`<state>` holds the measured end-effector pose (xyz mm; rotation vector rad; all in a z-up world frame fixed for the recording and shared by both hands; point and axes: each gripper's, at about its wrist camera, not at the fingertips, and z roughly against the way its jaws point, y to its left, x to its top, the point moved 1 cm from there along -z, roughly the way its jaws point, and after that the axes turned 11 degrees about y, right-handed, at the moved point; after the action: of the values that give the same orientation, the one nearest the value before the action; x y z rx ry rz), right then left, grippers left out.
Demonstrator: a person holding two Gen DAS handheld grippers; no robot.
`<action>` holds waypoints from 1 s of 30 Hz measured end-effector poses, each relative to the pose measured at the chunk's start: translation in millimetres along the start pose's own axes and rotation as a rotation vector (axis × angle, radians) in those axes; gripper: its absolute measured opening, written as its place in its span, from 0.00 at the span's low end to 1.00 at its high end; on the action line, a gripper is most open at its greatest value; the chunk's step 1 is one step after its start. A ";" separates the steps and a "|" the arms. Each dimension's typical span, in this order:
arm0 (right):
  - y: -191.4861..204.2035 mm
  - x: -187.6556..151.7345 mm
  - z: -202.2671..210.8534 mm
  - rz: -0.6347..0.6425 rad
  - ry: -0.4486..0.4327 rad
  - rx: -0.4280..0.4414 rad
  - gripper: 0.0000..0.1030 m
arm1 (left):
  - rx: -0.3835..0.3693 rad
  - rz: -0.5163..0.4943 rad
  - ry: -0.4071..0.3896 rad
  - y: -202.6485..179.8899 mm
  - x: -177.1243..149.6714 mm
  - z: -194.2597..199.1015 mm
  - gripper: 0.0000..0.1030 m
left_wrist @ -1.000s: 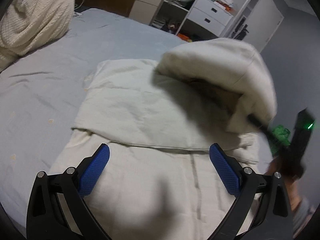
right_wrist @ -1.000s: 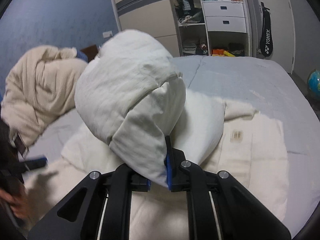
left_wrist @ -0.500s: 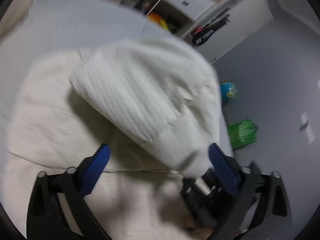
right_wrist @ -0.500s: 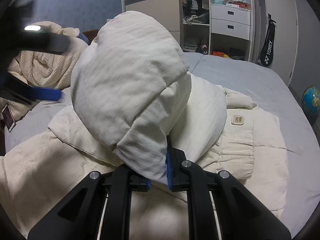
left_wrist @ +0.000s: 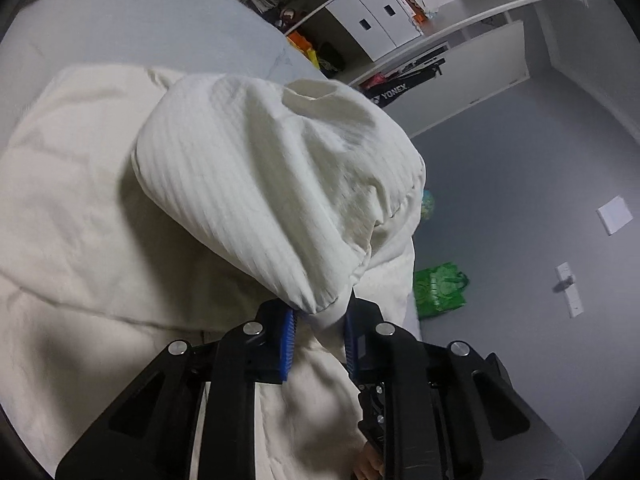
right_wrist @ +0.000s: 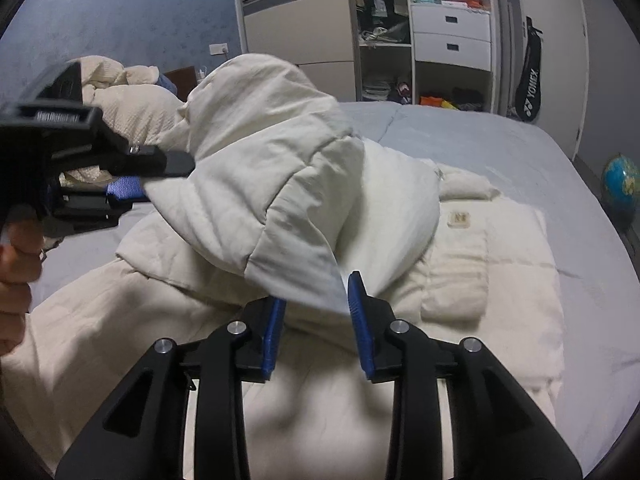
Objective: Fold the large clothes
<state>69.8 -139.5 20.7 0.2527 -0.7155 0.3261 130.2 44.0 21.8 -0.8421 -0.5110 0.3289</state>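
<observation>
A cream padded jacket (left_wrist: 72,208) lies spread on the bed, and it also shows in the right wrist view (right_wrist: 460,272). Its hood (left_wrist: 256,184) is lifted off the body. My left gripper (left_wrist: 318,320) is shut on the hood's edge; in the right wrist view it (right_wrist: 136,188) grips the hood (right_wrist: 280,176) from the left. My right gripper (right_wrist: 316,296) has its jaws apart around the hood's lower edge, no longer pinching it.
The grey bed sheet (right_wrist: 500,148) extends behind the jacket. A cream blanket pile (right_wrist: 132,108) sits at the bed's head. A wardrobe with white drawers (right_wrist: 452,36), a racket bag (right_wrist: 528,84), a globe (right_wrist: 620,184) and a green bag (left_wrist: 438,290) on the floor stand beyond the bed.
My left gripper came in from the open and closed on the hood's edge. My right gripper, shut on the hood before, has opened its jaws.
</observation>
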 end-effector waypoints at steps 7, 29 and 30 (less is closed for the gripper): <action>-30.5 -25.8 6.1 -0.226 0.067 0.080 0.47 | 0.046 0.074 0.058 42.5 -24.0 -22.6 0.19; -67.0 6.8 -37.1 -0.609 0.012 0.472 0.04 | 0.211 -0.047 0.079 21.4 -11.6 -15.0 0.36; -72.5 5.0 -30.5 -0.636 -0.029 0.504 0.04 | 0.219 -0.061 0.061 16.2 -8.5 -10.3 0.36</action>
<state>118.8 -194.9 -6.5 0.9400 -0.5372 -0.1137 127.6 43.8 1.0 -0.6215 -0.4338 0.2964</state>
